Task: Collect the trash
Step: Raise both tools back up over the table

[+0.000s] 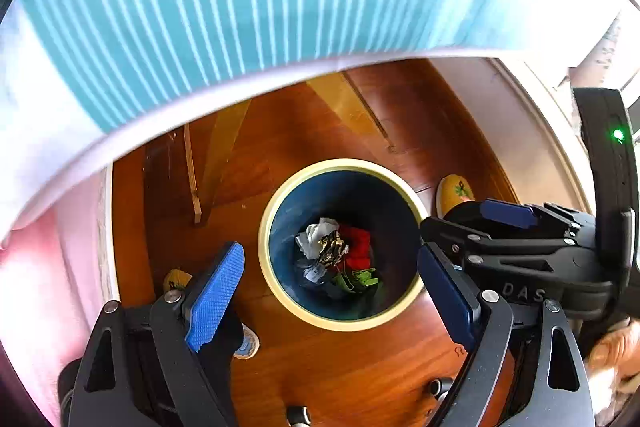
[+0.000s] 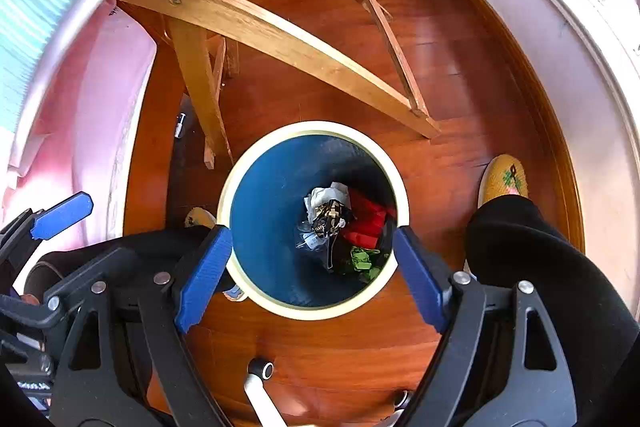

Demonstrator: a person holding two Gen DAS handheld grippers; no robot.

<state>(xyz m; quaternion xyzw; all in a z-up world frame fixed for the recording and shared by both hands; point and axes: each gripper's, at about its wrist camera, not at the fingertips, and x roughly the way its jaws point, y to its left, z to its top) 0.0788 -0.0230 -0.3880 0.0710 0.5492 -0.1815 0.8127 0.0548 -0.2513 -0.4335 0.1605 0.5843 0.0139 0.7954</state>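
Note:
A blue trash bin with a cream rim (image 1: pixel 276 279) (image 2: pixel 280 301) stands on the wooden floor below both grippers. Inside lies crumpled trash (image 1: pixel 340 255) (image 2: pixel 344 227): white paper, a dark printed wrapper, red and green pieces. My left gripper (image 1: pixel 332 291) is open and empty above the bin. My right gripper (image 2: pixel 310 275) is open and empty, its blue pads on either side of the bin's mouth. The right gripper also shows in the left wrist view (image 1: pixel 468 231), and one left fingertip in the right wrist view (image 2: pixel 64 213).
A table with a teal striped cloth (image 1: pixel 240 7) overhangs the floor. Wooden table legs and braces (image 2: pixel 256 27) stand behind the bin. A pink cloth (image 2: pixel 92 115) hangs at left. The person's yellow slippers (image 2: pixel 504 179) and black trouser leg (image 2: pixel 540 267) are beside the bin. A white wall base runs at right.

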